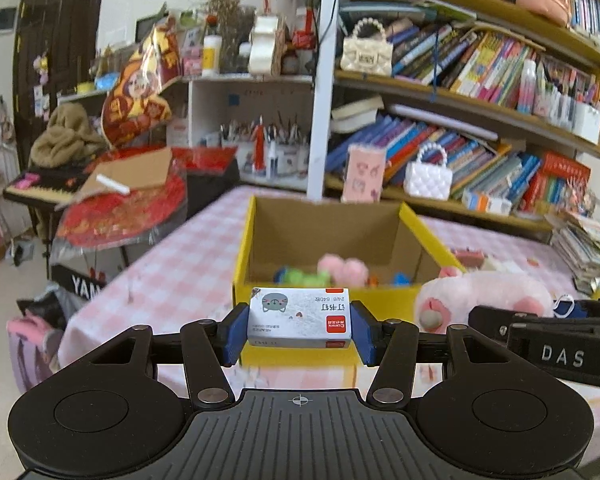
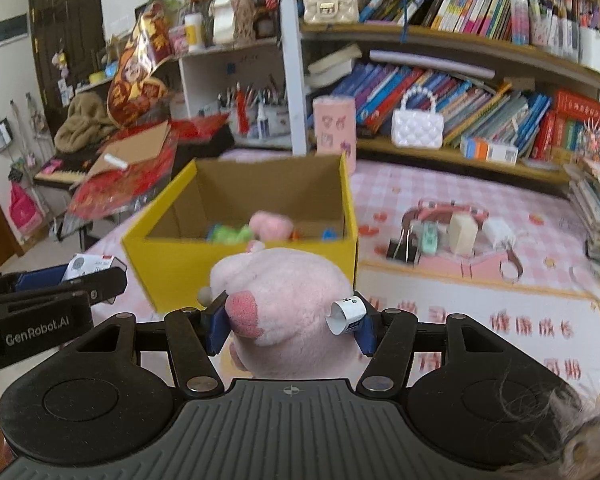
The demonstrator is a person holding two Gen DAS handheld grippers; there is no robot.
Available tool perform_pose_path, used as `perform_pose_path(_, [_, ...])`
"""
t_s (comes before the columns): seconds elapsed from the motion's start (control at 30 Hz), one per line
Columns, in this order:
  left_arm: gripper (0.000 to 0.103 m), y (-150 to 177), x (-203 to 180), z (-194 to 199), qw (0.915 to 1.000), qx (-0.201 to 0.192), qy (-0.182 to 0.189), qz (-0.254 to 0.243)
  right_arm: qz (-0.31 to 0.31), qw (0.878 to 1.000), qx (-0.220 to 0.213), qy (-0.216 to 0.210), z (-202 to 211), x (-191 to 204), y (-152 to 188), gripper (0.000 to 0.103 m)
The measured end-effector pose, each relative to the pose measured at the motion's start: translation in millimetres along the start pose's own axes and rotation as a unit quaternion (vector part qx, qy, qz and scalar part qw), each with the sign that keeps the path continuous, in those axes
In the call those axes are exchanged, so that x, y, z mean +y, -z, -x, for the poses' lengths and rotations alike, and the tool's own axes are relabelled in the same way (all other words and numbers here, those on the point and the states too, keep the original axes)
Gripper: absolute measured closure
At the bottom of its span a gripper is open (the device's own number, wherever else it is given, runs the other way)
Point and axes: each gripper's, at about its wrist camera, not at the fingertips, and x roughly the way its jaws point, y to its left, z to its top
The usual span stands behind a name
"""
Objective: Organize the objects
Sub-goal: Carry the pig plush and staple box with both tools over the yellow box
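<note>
My left gripper (image 1: 299,326) is shut on a small white staples box (image 1: 299,318) with a red label, held just in front of the yellow cardboard box (image 1: 244,236). My right gripper (image 2: 290,326) is shut on a pink plush toy (image 2: 284,300) with a white tag, also just short of the yellow box (image 2: 240,260). The plush toy (image 1: 488,292) and the right gripper show at the right of the left wrist view. The left gripper with the staples box (image 2: 88,266) shows at the left of the right wrist view. The box holds a pink plush ball (image 2: 270,224) and green and blue toys.
The box stands on a table with a pink checked cloth (image 2: 440,184). A binder clip (image 2: 402,250), small toys and a white block (image 2: 462,232) lie to the box's right. Bookshelves (image 2: 460,80) stand behind. A book stack (image 2: 596,208) is at far right.
</note>
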Motion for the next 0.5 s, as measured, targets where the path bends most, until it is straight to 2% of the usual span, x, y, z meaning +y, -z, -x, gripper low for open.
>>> perform_pose_path(0.33, [0.051,-38,-4,-37,0.9995,-0.027,-0.013,0.005,0.009,0.999,-0.052,-0.001,-41,-10,-58,0.047])
perform_pose_path(0.5, [0.051,-44,-11,-64,0.9993,-0.022,-0.027,-0.009,0.027,0.998,-0.065,-0.006,-69,-13,-79,0.047])
